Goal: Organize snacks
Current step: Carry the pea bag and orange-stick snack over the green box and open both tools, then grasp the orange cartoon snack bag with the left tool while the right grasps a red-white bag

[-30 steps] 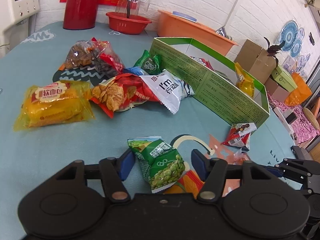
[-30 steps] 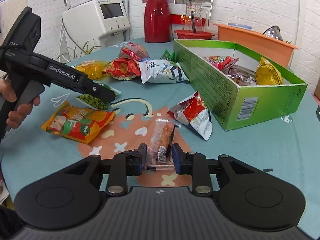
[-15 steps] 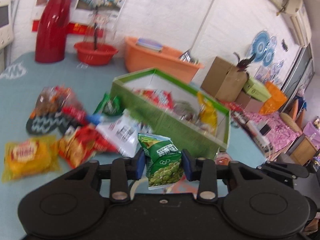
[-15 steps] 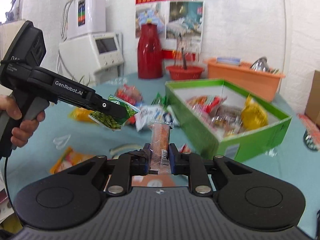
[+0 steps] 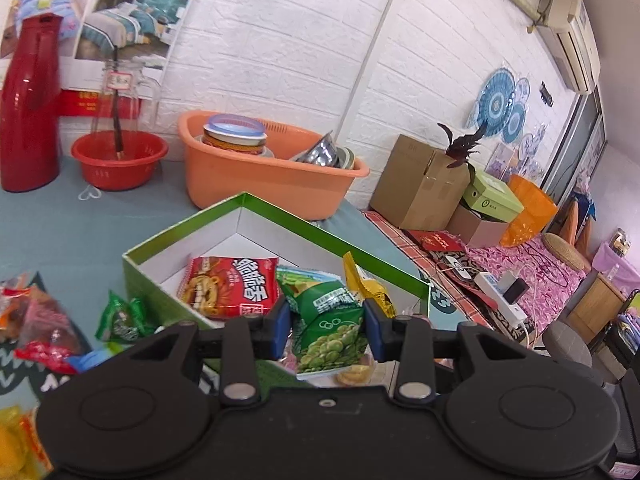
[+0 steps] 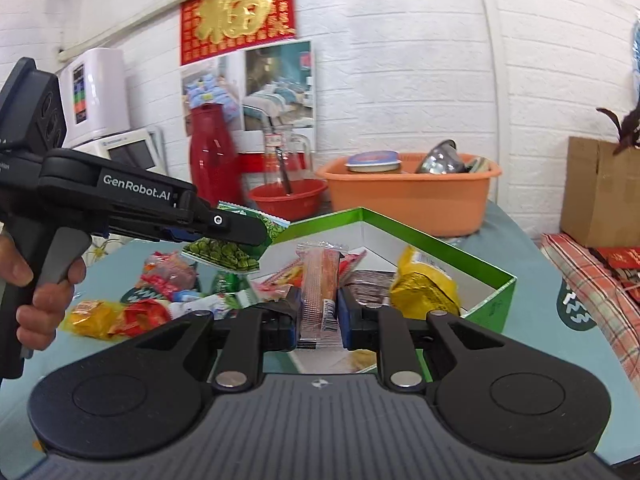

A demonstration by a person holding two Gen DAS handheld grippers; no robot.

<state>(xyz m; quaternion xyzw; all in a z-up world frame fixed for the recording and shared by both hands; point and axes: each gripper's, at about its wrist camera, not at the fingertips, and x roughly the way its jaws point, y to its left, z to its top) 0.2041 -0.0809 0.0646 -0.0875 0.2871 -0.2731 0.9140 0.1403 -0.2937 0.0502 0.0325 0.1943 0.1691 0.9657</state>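
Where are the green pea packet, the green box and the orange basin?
green pea packet [image 5: 328, 336], left wrist view, printed front.
green box [image 5: 146, 280], left wrist view, outer side wall.
orange basin [image 6: 404, 204], right wrist view, front wall.

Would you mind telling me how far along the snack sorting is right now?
Partly done. The green box already holds a red packet and a yellow packet. In hand: the left tool grips a green pea packet, the right tool an orange snack bar. Several packets remain on the table.

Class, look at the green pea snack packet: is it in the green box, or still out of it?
Out. The green pea snack packet is pinched in the left hand-held gripper, held up beside the green box, not lying inside.
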